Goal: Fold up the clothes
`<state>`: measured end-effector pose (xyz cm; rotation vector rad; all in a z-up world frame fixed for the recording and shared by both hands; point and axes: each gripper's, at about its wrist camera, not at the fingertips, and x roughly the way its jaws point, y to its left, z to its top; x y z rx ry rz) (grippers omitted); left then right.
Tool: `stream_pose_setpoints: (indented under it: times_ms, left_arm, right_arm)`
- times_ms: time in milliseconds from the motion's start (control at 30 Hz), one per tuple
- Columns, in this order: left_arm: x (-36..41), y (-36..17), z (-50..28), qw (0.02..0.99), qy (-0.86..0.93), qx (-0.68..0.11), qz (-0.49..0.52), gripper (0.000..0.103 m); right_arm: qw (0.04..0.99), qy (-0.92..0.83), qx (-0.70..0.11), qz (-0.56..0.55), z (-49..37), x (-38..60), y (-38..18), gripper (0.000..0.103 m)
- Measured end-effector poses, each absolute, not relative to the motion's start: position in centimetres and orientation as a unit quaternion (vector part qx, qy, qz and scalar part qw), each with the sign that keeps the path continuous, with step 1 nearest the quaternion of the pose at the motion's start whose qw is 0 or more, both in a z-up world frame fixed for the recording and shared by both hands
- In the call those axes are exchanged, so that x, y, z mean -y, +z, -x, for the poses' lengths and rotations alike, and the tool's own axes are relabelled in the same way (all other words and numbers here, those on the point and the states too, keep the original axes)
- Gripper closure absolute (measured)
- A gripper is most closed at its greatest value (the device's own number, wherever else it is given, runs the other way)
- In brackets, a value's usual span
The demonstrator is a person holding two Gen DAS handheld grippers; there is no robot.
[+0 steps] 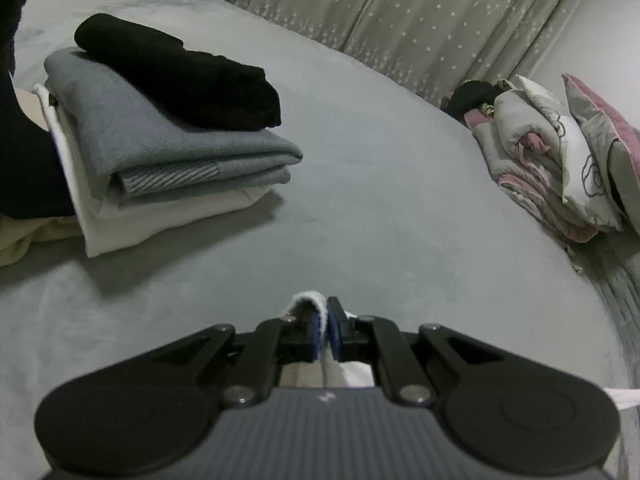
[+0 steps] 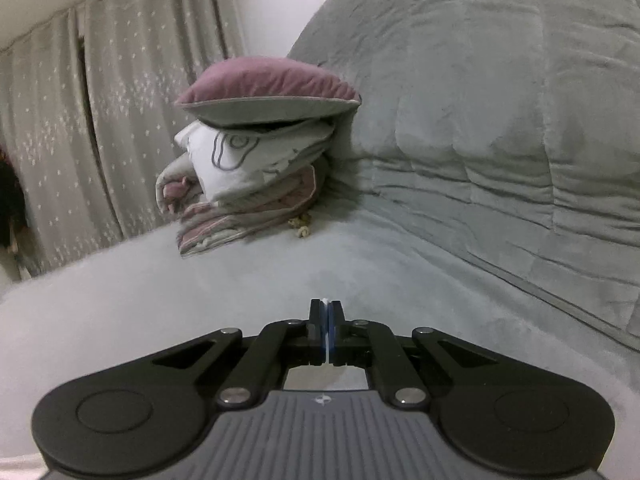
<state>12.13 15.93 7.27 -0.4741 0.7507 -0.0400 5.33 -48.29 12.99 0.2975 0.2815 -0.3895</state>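
Both the left gripper [image 1: 325, 312] and right gripper [image 2: 325, 312] are pinching a white garment [image 1: 306, 298] above the grey bed [image 1: 380, 208].

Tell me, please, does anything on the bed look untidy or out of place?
Nothing is spilled or damaged. The folded stack is neat, with the black garment on top. Only the bedding pile by the curtain looks loose, the purple cushion perched tilted on top.

Grey bed [image 1: 380, 208], starred curtain [image 1: 420, 20], purple cushion [image 2: 268, 84], rolled bedding [image 2: 244, 188]
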Motion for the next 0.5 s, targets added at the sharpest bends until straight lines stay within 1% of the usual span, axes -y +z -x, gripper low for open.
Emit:
stream_pose_setpoints:
  times_ms: [233,333,500]
  left_arm:
    - [-16.3,8.9,-11.1,0.909,-0.036,-0.330,0.253,0.097]
    - [-16.2,9.3,-10.6,0.912,-0.040,-0.325,0.249,0.097]
    - [-15.6,8.9,-11.4,0.914,-0.031,-0.333,0.229,0.097]
  right_arm:
    - [0.969,-0.189,-0.046,-0.150,-1.0,47.3,17.2,0.099]
    - [0.974,-0.171,-0.023,-0.149,1.6,46.3,19.3,0.099]
    - [0.976,-0.170,-0.053,-0.125,1.5,45.0,20.7,0.099]
